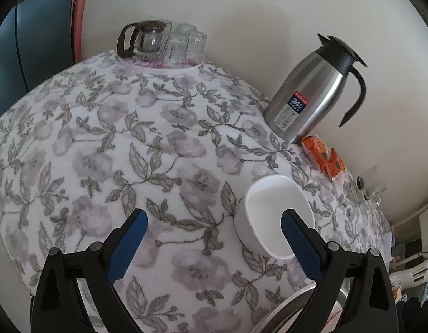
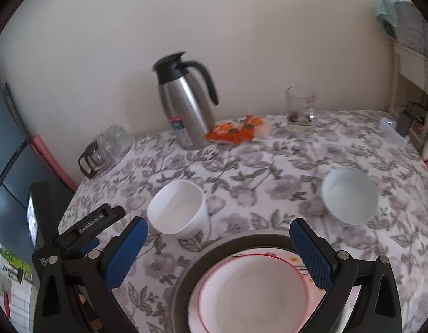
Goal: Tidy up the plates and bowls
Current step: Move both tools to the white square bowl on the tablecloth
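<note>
A white bowl (image 1: 272,216) stands on the floral tablecloth; my left gripper (image 1: 214,227) is open, and its right finger (image 1: 299,244) overlaps the bowl's near rim in the view. The same bowl (image 2: 177,211) shows in the right wrist view. A pale blue bowl (image 2: 349,195) stands to the right. A red-rimmed white plate (image 2: 252,291) lies on a dark round plate (image 2: 191,272). My right gripper (image 2: 218,247) is open and empty above the plates. The left gripper (image 2: 83,236) shows at the left in the right wrist view.
A steel thermos jug (image 2: 186,105) stands at the back by the wall, with an orange snack packet (image 2: 236,130) and a glass mug (image 2: 299,108) beside it. A tray with a glass coffee pot (image 1: 144,38) and upturned glasses (image 1: 186,43) sits at the far corner.
</note>
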Demonstrator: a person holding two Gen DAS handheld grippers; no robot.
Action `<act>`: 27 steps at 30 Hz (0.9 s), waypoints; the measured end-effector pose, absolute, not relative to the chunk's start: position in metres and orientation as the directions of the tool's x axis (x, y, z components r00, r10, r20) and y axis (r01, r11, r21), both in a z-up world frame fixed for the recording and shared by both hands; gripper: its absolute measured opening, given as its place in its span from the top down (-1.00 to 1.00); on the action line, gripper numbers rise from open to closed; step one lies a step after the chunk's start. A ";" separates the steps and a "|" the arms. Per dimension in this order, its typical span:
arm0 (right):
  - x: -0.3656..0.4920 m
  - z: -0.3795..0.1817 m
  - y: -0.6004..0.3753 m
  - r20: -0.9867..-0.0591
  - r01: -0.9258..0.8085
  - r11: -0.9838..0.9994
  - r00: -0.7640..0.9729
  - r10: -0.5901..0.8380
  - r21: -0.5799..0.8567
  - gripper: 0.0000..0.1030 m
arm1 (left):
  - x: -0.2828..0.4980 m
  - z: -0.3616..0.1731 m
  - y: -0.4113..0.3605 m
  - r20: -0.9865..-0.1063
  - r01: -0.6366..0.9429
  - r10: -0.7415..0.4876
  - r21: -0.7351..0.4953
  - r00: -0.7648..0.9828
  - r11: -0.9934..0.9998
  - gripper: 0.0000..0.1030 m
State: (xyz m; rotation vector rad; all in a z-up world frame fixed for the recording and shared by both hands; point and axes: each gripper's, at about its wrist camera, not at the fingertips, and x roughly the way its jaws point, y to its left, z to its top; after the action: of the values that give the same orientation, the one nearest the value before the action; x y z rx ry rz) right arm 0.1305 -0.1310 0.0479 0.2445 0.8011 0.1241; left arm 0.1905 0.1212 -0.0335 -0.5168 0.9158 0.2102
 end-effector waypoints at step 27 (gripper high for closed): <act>0.236 -0.029 -0.094 -0.874 0.124 0.948 0.436 0.214 0.293 -0.30 | 0.245 -0.074 0.126 -0.842 -0.348 -0.185 -0.396 0.506 0.850 -0.85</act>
State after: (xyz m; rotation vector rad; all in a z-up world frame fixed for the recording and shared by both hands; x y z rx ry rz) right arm 0.2356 -0.0943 -0.0294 0.3373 1.1244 0.0570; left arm 0.2447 0.1263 -0.0741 -0.5728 1.0509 0.1044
